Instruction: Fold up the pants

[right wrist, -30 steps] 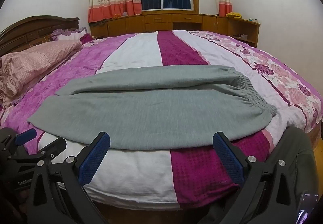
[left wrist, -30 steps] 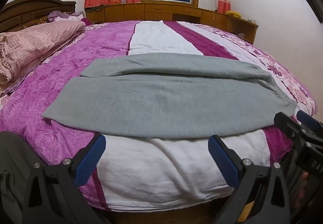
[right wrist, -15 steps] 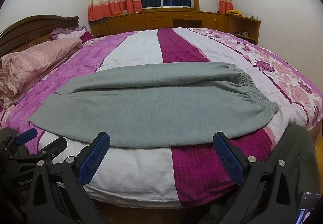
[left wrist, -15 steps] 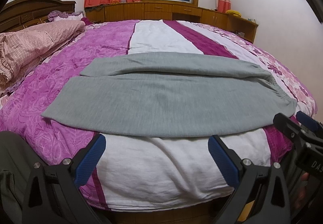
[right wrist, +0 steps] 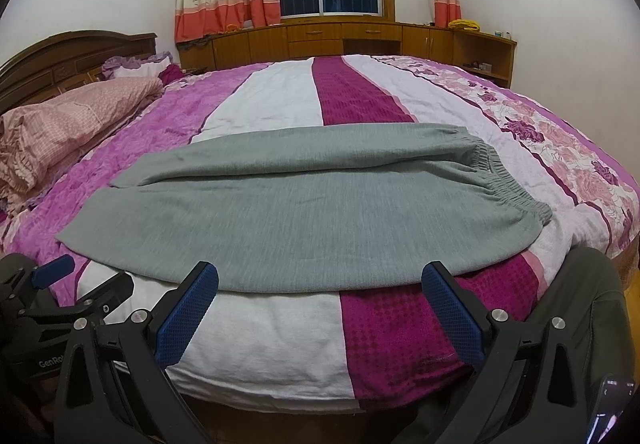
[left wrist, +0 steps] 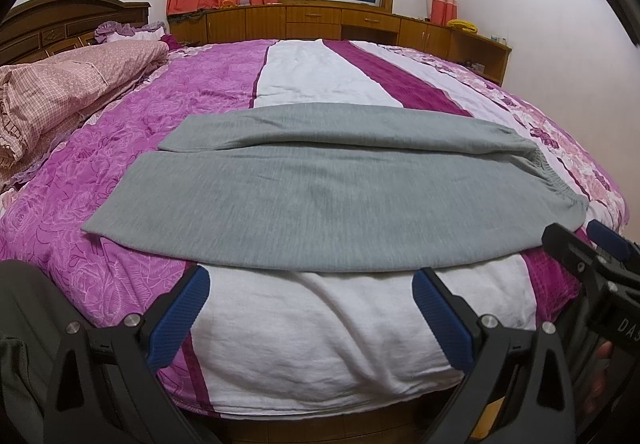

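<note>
Grey pants (left wrist: 320, 188) (right wrist: 304, 208) lie flat across the bed (left wrist: 320, 332) (right wrist: 264, 332), one leg laid over the other, elastic waistband at the right, leg ends at the left. My left gripper (left wrist: 308, 308) hovers open over the near bed edge, just short of the pants' near hem, nothing between its blue pads. My right gripper (right wrist: 318, 308) is open too, at the near hem toward the waist end. The right gripper (left wrist: 592, 248) shows at the right edge of the left wrist view, and the left gripper (right wrist: 76, 284) at the left edge of the right wrist view.
A folded pink checked quilt (left wrist: 56, 96) lies at the bed's left by the wooden headboard (right wrist: 72, 52). Low wooden cabinets (right wrist: 344, 36) run under the curtained window at the far wall. The person's dark trouser leg (right wrist: 580, 324) stands at the bed's near edge.
Both grippers have crept slightly forward toward the pants' near hem. The pants lie as before.
</note>
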Available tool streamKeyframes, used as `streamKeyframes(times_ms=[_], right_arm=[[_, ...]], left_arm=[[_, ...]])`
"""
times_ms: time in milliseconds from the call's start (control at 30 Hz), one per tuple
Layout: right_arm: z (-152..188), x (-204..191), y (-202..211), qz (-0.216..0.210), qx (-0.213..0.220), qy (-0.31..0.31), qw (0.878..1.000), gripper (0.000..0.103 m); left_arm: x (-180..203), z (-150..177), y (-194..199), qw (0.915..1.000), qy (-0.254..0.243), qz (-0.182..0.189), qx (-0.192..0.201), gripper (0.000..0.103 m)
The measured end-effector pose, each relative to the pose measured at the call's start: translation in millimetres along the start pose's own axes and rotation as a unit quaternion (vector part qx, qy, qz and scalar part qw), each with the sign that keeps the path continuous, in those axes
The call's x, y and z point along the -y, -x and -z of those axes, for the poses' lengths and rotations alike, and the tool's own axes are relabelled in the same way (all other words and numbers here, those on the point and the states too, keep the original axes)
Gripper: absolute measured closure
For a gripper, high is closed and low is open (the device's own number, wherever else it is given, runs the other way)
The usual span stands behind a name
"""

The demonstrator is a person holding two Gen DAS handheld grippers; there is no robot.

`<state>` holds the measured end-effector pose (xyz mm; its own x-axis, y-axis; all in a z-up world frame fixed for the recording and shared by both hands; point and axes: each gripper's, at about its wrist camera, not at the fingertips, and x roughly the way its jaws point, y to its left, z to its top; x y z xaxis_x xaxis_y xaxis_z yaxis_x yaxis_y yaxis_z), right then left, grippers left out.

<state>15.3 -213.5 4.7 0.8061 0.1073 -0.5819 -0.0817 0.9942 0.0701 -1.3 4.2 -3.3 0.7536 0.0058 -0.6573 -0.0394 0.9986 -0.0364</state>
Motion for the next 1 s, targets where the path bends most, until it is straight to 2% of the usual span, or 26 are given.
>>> streamKeyframes(times_ms=[1000], right_arm=[[0.9,-3.5,-5.2,-0.005,-0.009,-0.003,1.000,0.005]], left_arm=[[3.7,0.0,-3.0,1.0000,-0.003,-0.001,-0.003,0.000]])
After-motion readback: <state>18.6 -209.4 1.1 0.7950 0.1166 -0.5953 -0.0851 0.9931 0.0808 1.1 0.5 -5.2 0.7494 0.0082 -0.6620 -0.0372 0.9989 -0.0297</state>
